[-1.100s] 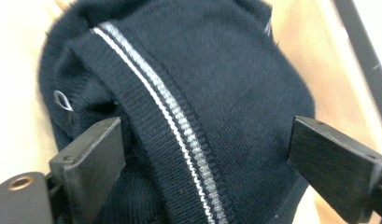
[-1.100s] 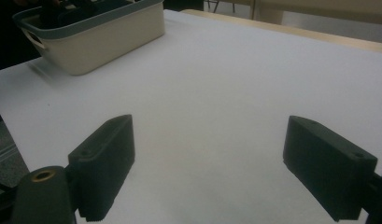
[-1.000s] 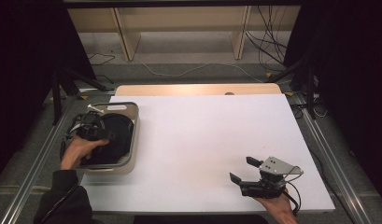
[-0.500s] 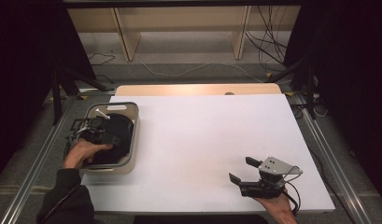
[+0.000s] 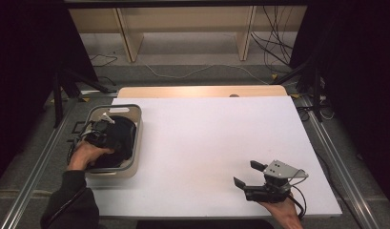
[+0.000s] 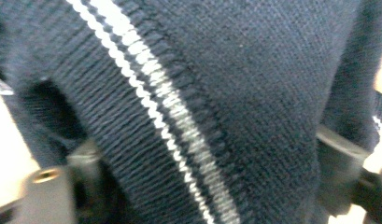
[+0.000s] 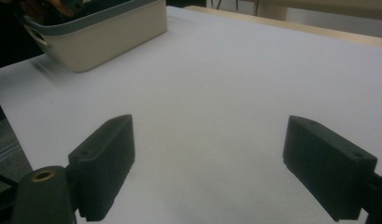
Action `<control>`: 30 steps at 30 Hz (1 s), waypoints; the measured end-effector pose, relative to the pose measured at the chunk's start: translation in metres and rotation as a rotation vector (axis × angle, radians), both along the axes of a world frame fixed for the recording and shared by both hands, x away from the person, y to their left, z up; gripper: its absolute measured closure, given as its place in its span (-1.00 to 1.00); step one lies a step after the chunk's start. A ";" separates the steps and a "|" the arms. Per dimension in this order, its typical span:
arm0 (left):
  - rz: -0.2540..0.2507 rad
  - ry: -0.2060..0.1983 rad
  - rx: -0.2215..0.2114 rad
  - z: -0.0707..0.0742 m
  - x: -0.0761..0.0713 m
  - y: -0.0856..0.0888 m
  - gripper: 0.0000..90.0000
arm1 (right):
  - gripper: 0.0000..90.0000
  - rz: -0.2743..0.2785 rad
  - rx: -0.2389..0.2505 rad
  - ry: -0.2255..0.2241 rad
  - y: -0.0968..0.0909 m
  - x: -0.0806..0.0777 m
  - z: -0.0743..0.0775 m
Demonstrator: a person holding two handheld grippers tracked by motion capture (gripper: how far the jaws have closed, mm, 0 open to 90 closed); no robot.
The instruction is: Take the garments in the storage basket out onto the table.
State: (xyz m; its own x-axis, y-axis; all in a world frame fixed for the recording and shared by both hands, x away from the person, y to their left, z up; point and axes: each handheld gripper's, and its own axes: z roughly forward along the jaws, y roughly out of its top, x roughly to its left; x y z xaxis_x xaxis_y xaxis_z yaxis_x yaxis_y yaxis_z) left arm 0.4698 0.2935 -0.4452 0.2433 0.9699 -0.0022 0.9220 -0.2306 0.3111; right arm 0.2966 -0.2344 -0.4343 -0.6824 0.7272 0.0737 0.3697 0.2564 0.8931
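Observation:
A dark navy knit garment (image 5: 120, 139) with thin white stripes (image 6: 179, 121) lies bunched in a beige basket (image 5: 137, 125) at the table's left. My left gripper (image 5: 98, 135) is pushed down into it. Its jaws stand wide apart, open, with the knit fabric (image 6: 254, 70) pressed between them and hiding most of the pads. My right gripper (image 5: 246, 173) rests low over the white table near the front right, open, with nothing between its black fingers (image 7: 109, 158). It points toward the basket (image 7: 109, 32) far off.
The white tabletop (image 5: 207, 143) stretches between the basket and the right gripper. A wooden strip (image 5: 202, 91) runs along the far edge. Metal rails (image 5: 35, 167) flank the table, and cables lie on the floor behind.
The left hand and its gripper have shifted slightly toward the near side inside the basket, deeper into the garment. The right gripper has stayed put.

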 end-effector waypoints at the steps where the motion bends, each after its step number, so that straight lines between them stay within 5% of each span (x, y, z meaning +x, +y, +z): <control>1: 0.000 0.000 0.000 0.000 0.000 0.000 -0.28 | -0.61 0.000 0.000 0.001 0.000 0.000 0.000; 4: -0.027 -0.024 -0.039 0.004 -0.003 0.003 0.13 | -0.61 -0.002 0.002 0.001 0.000 0.000 0.000; 9: -0.037 -0.044 -0.103 0.007 -0.005 0.009 0.36 | -0.60 -0.005 0.002 0.006 0.000 0.001 0.000; 10: -0.037 -0.044 -0.103 0.007 -0.005 0.009 0.38 | -0.60 -0.004 0.001 0.007 0.000 0.001 0.000; 16: -0.028 -0.078 -0.257 0.017 -0.010 0.023 0.42 | -0.60 -0.005 0.002 0.005 -0.001 0.001 0.000; 24: -0.037 -0.122 -0.384 0.031 -0.015 0.029 0.43 | -0.60 -0.008 0.003 0.004 -0.002 0.001 0.001; 30: -0.019 -0.199 -0.530 0.048 -0.022 0.042 0.43 | -0.60 -0.011 0.002 0.003 -0.002 0.001 0.001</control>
